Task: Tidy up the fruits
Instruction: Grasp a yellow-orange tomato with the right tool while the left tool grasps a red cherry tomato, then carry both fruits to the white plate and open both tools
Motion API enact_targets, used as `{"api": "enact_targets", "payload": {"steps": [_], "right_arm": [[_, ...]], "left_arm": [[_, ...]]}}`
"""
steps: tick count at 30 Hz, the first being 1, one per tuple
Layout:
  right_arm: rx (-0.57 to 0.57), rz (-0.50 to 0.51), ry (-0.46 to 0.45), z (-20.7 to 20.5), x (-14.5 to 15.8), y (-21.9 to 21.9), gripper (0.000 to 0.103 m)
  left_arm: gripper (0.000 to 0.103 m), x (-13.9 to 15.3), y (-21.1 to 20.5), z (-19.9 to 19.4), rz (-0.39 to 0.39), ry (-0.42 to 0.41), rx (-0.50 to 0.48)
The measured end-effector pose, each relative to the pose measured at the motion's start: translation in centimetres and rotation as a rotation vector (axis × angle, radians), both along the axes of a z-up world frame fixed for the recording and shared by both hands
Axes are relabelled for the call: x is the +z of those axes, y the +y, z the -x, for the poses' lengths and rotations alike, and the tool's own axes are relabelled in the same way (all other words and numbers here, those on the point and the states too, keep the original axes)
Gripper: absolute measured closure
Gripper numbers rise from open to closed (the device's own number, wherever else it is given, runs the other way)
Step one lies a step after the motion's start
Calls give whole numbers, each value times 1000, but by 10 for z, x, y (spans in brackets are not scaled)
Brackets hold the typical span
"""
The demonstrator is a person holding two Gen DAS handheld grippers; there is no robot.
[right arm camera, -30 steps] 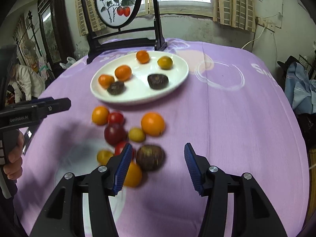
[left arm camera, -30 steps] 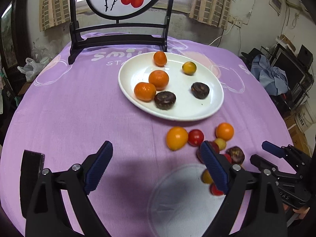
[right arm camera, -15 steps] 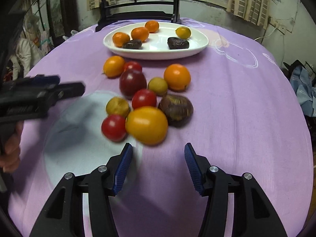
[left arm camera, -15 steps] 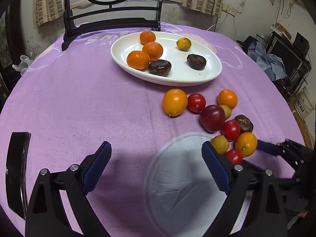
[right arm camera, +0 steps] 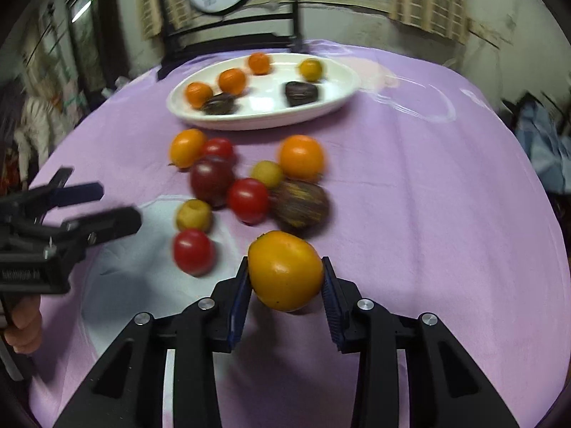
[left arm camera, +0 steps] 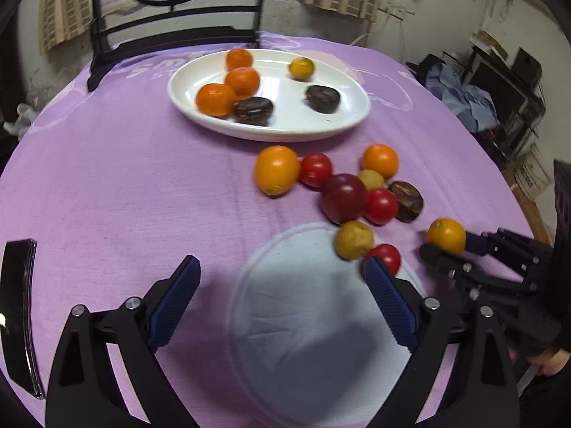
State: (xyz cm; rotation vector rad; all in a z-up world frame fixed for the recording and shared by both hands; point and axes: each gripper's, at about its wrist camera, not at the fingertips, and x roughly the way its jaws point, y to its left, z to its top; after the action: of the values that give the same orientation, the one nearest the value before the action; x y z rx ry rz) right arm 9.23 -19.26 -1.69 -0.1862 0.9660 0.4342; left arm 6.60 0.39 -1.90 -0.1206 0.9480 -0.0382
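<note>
- Near the counter's (right arm camera: 446, 196) front edge, right claw (right arm camera: 285, 278) clamps a yellow-orange fruit (right arm camera: 285, 271) between both pads, prob. to carry it to the white plate (right arm camera: 335, 103) w/ the other oranges.
- Fruit: smooth, glossy, slightly oval, few dark specks; looks firm.
- Left claw (left arm camera: 282, 296) is spread wide w/ nothing in it, over the pale patch beside the loose fruit pile (left arm camera: 342, 196).
</note>
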Motion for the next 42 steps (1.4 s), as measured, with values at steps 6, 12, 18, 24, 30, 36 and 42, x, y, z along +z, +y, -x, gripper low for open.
{"api": "enact_targets", "payload": {"steps": [6,12,18,24,30,36,42], "right_arm": [[-63,-31,-10,0,3,-27,65],[-50,-41,-44,7,16,-37,65],[-50,-69,-72,12,29,-50,65],[-29,-71,-70,14,30,-48,65],[-17,-46,-65,15,24,-42,65],[-14,-25,-53,14,16,-37,65],[-12,-57,-50,14,16,-36,65]], "left_arm": [[11,-7,-33,7,-29,20,-65],[12,-14,-52,1,-80,21,-52],[21,-22,-65,-16,-73,79,-11],[58,-20,-75,-20,-120,68,3],[75,-7,-61,-2,-63,59,6],[75,-1,-43,14,-49,45,9],[75,11,-28,21,-33,24,15]]}}
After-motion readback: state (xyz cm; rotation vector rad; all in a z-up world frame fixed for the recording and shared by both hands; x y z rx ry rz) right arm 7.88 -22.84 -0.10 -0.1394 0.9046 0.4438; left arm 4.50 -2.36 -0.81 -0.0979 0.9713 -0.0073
